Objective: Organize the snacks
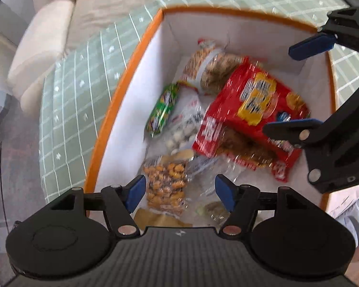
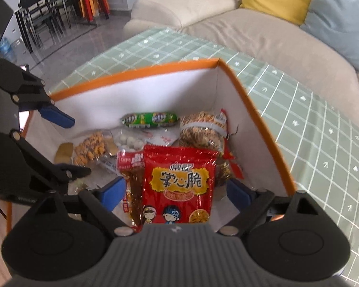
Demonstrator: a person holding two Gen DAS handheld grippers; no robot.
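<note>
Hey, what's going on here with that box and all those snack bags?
A person is sorting snacks into an orange-rimmed box on a green checked tablecloth, using two handheld grippers. Both the left gripper and the right gripper hang open above the box with nothing held. Inside lie a red noodle-snack bag, a green sausage, a pack of white balls and several clear bags.

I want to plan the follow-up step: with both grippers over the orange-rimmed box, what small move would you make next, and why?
Probably lift both clear of the box. The right gripper is open, the red snack bag lying loose between its pads; the left gripper is open and empty.
</note>
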